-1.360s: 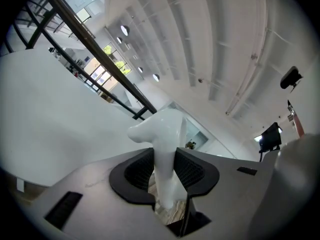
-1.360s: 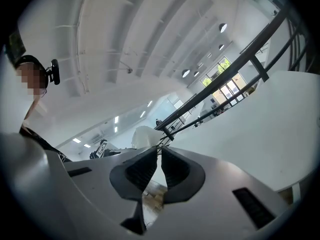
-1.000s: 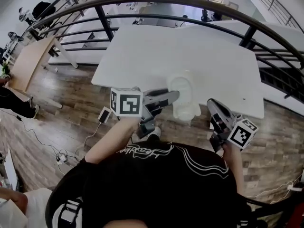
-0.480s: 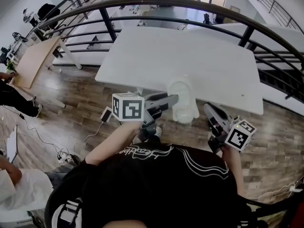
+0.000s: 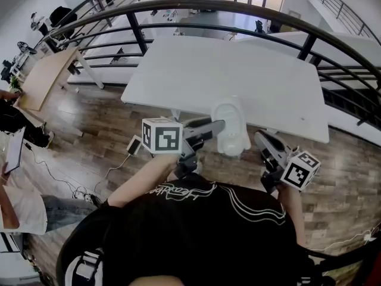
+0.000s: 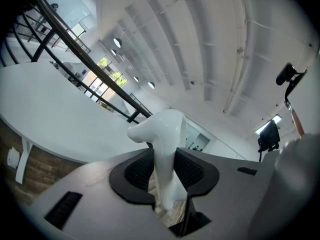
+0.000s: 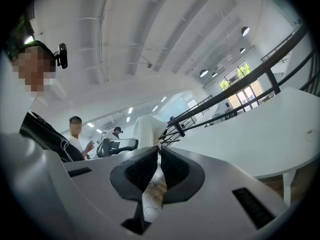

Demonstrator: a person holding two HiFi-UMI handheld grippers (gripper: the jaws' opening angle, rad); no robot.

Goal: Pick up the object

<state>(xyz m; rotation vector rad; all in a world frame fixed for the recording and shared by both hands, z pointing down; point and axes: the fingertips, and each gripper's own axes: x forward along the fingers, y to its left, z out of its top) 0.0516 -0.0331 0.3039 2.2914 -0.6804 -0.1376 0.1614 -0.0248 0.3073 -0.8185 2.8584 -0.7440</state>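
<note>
Barely anything's shifted in the last second: your left tongs (image 5: 213, 126) stay clamped on the white object (image 5: 232, 124), held over the table's (image 5: 178, 103) near edge, its long axis running out along the jaws. Your right tongs (image 7: 159, 156) are closed together and empty, just right of it.

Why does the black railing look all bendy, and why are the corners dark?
Head view: the wide lens bows the railing into an arc. Left gripper view and right gripper view: the same lens leaves dark corners; the white object in the left one shows soft glare.
</note>
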